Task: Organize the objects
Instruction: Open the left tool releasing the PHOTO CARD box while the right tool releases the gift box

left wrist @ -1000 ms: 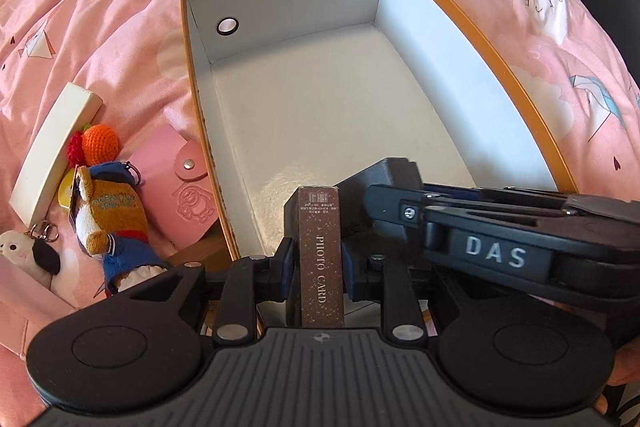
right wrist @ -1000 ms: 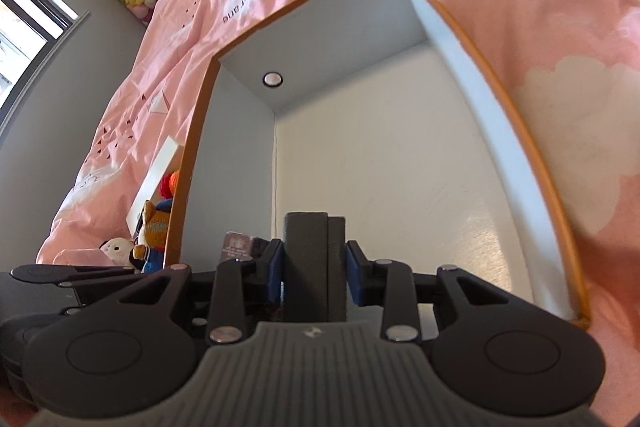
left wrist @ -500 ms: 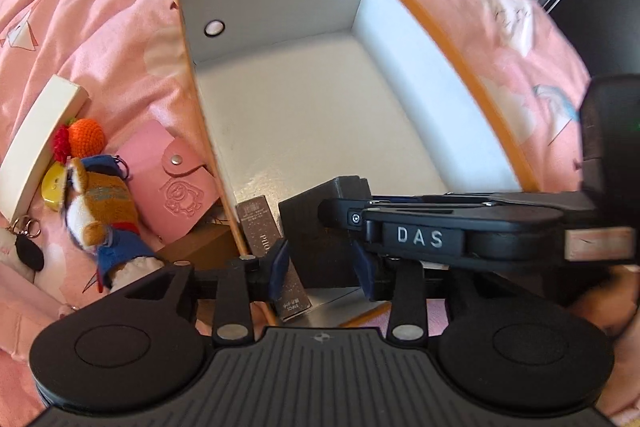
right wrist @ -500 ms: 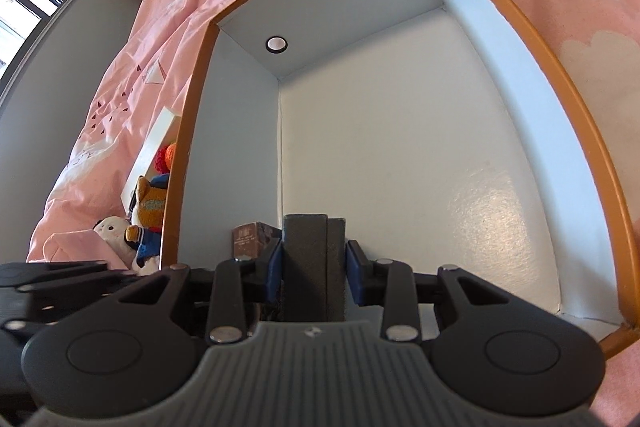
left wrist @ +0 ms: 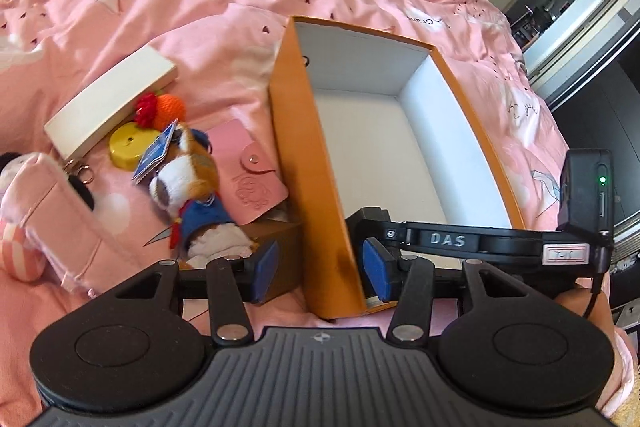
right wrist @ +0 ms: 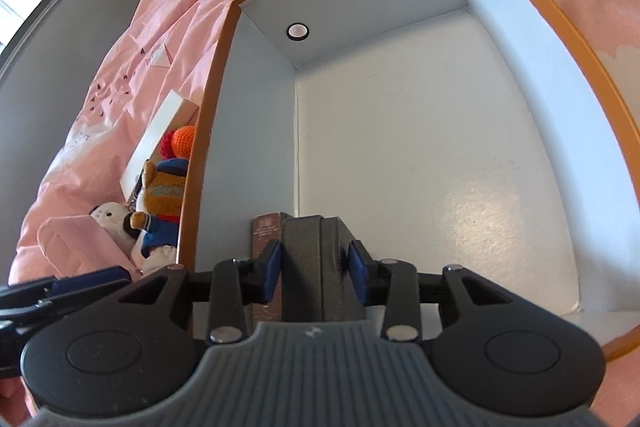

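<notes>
An orange box with a white inside lies on the pink bedspread. My left gripper is open and empty, its fingers straddling the box's left wall near the front corner. My right gripper is shut on a dark grey box and holds it upright inside the orange box, at the near left corner. A brown photo card box stands beside it against the left wall. The right gripper's arm reaches into the box in the left wrist view.
Left of the orange box lie a plush dog in a blue outfit, a pink card wallet, a yellow disc, an orange knitted ball, a cream flat box, a brown box and a pink pouch.
My left gripper let go of the photo card box, which now stands in the orange box, opened and drew back left over the box wall. My right gripper lowered the grey box beside it.
</notes>
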Demonstrator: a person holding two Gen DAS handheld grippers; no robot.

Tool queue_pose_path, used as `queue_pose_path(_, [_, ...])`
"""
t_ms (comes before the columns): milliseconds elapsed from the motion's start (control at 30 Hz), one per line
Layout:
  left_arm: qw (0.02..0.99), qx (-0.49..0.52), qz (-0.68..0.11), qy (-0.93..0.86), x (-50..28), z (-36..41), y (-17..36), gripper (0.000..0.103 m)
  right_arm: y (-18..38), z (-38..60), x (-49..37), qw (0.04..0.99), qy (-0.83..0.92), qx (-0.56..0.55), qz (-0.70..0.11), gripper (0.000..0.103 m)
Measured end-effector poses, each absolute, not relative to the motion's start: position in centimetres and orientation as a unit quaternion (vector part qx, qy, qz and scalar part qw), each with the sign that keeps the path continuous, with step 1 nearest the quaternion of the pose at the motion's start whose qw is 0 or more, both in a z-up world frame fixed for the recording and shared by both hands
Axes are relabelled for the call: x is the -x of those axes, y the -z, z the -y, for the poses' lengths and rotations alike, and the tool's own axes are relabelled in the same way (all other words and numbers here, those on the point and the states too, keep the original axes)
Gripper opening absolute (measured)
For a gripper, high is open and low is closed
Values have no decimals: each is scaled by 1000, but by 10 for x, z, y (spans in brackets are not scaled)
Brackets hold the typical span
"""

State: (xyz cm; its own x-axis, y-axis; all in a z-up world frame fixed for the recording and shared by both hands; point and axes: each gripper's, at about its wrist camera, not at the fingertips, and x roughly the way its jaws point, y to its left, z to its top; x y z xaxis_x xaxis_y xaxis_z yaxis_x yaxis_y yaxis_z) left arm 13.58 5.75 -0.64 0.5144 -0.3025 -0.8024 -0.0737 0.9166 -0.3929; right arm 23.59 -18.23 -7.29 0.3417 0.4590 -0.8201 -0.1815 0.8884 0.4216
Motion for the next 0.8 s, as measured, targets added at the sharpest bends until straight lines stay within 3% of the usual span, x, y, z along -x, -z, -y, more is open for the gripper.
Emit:
queue_pose_path(67, [848, 197, -487, 72, -130, -61, 9, 57, 72, 185, -233, 808, -196, -137, -539, 40])
queue_pose_path(167, [846, 200, -488, 79, -121, -65, 14, 57, 63, 194, -224, 817, -195, -147, -522, 49])
queue_pose_path(267, [843, 198, -494, 79, -114, -69, 20, 57, 54, 194, -219, 823, -193, -150, -513, 49])
queue_pose_path(333, [840, 200, -498, 79, -109, -71, 24, 57, 54, 188, -220, 823, -192, -135, -517, 46])
queue_pose_path(400, [838, 203, -501, 78, -105, -74, 28, 57, 56, 185, -220, 823, -190, -122, -522, 31])
queue_pose_path(500, [837, 207, -502, 71, -100, -79, 31, 57, 62, 178, -221, 819, -198, -110, -527, 20])
queue_pose_path(800, [846, 205, -489, 58, -84, -95, 25, 57, 46, 164, -195, 854, -208, -65, -473, 23])
